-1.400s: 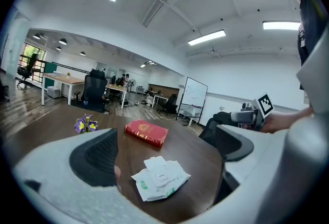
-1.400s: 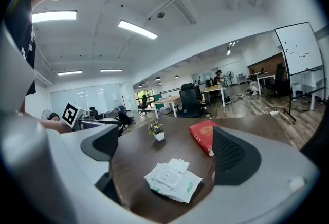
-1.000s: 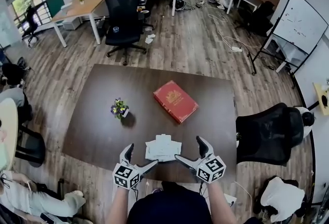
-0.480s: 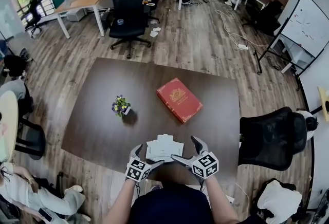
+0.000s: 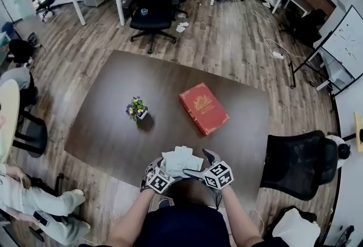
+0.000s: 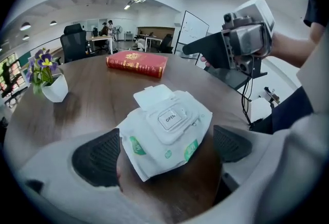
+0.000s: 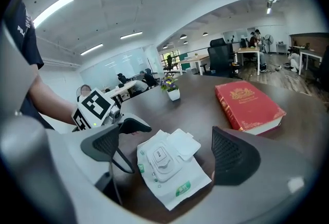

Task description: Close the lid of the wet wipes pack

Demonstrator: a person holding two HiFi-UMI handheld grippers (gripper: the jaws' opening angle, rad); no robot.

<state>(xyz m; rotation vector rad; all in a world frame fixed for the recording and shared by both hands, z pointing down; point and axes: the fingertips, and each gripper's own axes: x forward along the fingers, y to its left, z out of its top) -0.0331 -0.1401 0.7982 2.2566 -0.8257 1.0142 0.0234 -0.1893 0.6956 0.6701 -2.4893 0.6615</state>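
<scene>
A white wet wipes pack (image 5: 181, 162) with green marks lies flat near the front edge of the dark table (image 5: 113, 127). Its lid (image 6: 153, 98) is flipped open away from me, and the flap labelled OPEN (image 6: 169, 119) is bare. My left gripper (image 5: 161, 170) hangs low over the pack's left near corner. Its jaws are closing, the pack's near end lies between the pads (image 6: 97, 156), and they do not press on it. My right gripper (image 5: 198, 164) stands open at the pack's right side, over the pack (image 7: 169, 166), gripping nothing.
A red book (image 5: 203, 107) lies beyond the pack to the right. A small potted flower (image 5: 136, 110) stands at the table's left middle. A black office chair (image 5: 298, 164) stands by the table's right edge. The table's front edge runs just under the grippers.
Both grippers have come down and drawn in on the pack from either side. The left jaws have narrowed. The pack has not moved.
</scene>
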